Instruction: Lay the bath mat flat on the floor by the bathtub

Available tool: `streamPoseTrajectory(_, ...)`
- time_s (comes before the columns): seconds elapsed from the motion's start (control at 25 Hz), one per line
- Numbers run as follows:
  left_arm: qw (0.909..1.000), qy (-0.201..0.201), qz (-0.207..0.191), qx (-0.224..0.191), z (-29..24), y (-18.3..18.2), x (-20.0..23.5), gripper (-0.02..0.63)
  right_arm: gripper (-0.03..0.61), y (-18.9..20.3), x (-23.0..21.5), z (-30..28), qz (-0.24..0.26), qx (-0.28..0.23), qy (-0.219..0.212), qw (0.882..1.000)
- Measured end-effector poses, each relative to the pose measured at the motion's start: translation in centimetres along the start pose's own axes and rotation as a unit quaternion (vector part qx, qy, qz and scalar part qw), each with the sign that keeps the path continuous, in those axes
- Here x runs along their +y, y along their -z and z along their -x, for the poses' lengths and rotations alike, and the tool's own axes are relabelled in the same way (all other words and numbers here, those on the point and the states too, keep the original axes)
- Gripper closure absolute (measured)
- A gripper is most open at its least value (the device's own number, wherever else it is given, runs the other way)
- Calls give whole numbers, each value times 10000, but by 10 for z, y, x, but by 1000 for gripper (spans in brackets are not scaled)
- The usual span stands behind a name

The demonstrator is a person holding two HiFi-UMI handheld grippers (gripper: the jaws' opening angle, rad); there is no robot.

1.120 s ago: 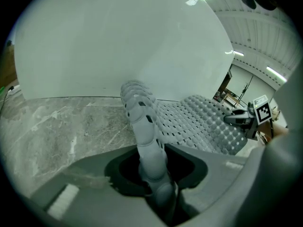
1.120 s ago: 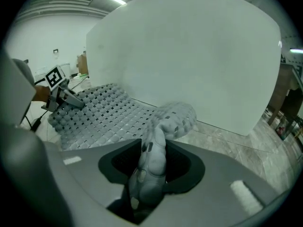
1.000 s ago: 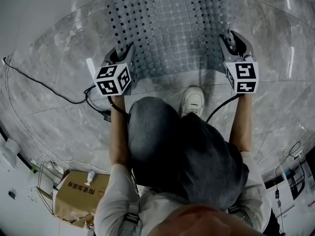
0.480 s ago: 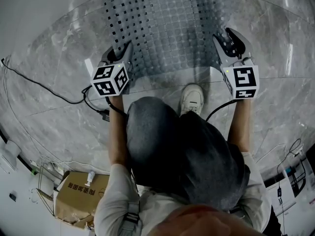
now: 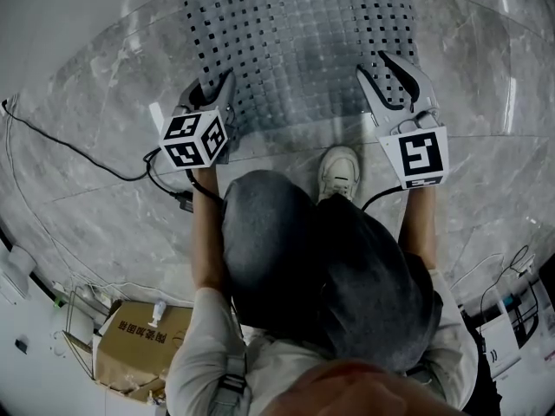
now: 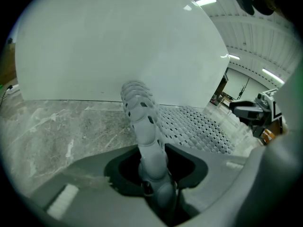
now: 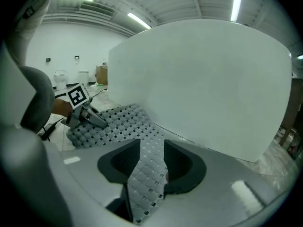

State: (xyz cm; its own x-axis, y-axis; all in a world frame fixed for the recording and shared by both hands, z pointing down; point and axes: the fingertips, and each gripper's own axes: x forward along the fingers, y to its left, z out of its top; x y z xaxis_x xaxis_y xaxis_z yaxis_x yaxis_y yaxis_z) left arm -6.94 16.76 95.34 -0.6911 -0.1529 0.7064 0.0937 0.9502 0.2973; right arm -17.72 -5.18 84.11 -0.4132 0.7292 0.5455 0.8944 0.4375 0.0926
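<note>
Bath mat [image 5: 295,50] spread on the marble floor [image 5: 104,206] along the foot of the white bathtub [image 6: 118,41], its two near corners taken by the hand-held grippers. Since a second ago the right hand-held gripper [image 5: 381,68] has shifted inward and forward over its corner, while the left hand-held gripper [image 5: 217,89] has hardly moved; the mat's far edge now sits slightly nearer the tub. Judged from this, the mat is close to its final position, with the near edge not yet released onto the floor. Left hand-held gripper: clamped on the near left corner, the mat rising edge-on from between its jaws in the left gripper view. Right hand-held gripper: jaws closing on the near right corner, a strip of perforated mat running between them and seemingly touching both pads. Most of the mat extends flat ahead of both grippers; only the pinched corners are raised. The person's shoe [image 5: 338,173] stands just short of the near edge.
</note>
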Motion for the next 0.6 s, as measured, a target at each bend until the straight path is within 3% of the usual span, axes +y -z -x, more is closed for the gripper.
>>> streamPoseTrajectory(0.6,9994,187,247,-130,5,-4,-4,444,416,-3,27,-22,-112,-49,-420,9990)
